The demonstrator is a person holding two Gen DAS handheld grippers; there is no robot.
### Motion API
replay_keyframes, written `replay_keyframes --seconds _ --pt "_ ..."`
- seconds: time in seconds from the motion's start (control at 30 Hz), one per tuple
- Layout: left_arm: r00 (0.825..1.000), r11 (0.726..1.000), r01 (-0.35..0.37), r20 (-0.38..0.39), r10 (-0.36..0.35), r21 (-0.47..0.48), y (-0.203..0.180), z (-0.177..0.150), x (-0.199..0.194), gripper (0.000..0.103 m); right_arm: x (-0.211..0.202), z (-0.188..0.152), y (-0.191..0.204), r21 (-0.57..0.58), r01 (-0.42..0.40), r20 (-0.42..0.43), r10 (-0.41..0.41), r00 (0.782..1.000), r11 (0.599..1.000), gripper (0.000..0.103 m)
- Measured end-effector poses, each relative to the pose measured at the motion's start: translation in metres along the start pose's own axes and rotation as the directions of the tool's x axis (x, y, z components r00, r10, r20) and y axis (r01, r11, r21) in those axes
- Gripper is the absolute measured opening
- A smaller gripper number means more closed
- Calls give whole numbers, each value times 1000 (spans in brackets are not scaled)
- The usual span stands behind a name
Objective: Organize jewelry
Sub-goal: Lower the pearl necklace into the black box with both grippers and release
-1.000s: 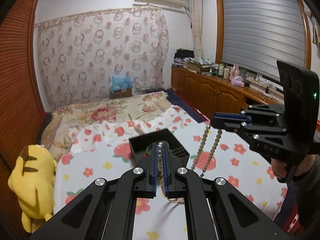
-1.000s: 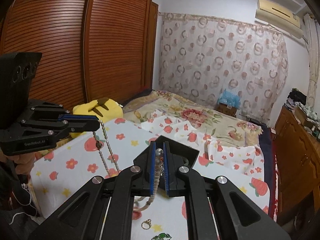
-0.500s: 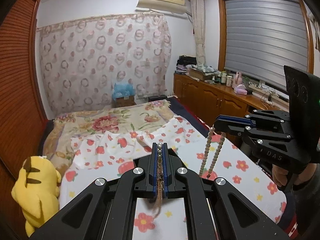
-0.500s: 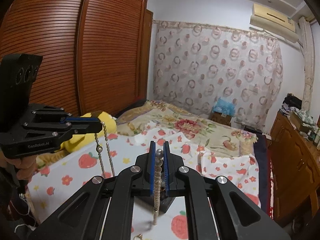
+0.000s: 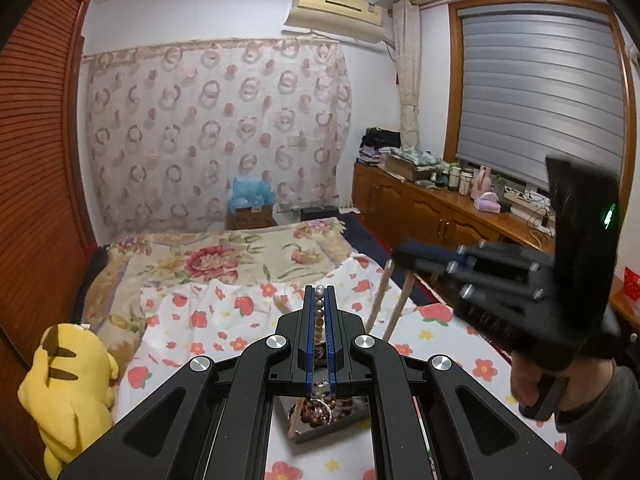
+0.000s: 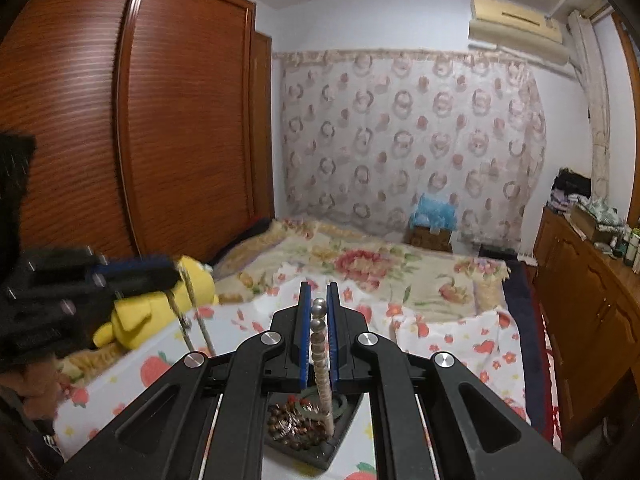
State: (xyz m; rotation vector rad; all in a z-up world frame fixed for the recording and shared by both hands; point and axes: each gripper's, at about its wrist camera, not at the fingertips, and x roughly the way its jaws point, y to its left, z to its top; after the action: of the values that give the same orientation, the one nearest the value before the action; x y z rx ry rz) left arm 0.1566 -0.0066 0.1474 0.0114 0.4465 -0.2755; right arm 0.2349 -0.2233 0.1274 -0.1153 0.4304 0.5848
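A long strand of pale beads, the necklace (image 5: 319, 314), runs between the blue pads of my left gripper (image 5: 319, 290), which is shut on it. Further along, my right gripper (image 6: 319, 290) is shut on the same necklace (image 6: 319, 344), whose lower end hangs into the black jewelry box (image 6: 320, 458). Brown beads and rings lie in that box (image 5: 298, 434), directly under both grippers. In the left wrist view the right gripper (image 5: 400, 258) is blurred at the right, with two strands hanging from it. In the right wrist view the left gripper (image 6: 176, 270) also trails two strands.
The box rests on a bed with a strawberry-and-flower sheet (image 5: 224, 320). A yellow plush toy (image 5: 68, 384) lies at the bed's left edge by a wooden wardrobe (image 6: 120, 140). A low wooden cabinet (image 5: 440, 216) lines the right wall. A person's hand (image 5: 532, 384) holds the right gripper.
Both grippers have risen, carrying the necklace up. The black box has slid from in front of the fingertips to beneath them. The strands now hang straighter.
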Motion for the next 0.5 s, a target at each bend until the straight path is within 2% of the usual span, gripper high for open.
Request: replay_keyframes --seconds 0.23,0.5 --pt "1000 1000 -17 -23 17 -17 8 2 22 4 43 -46 -7 57 -27 -127 34 991 998 9" --pt "999 1000 -19 -42 18 -23 7 4 43 4 60 -78 -1 77 -44 -180 57 982 996 9"
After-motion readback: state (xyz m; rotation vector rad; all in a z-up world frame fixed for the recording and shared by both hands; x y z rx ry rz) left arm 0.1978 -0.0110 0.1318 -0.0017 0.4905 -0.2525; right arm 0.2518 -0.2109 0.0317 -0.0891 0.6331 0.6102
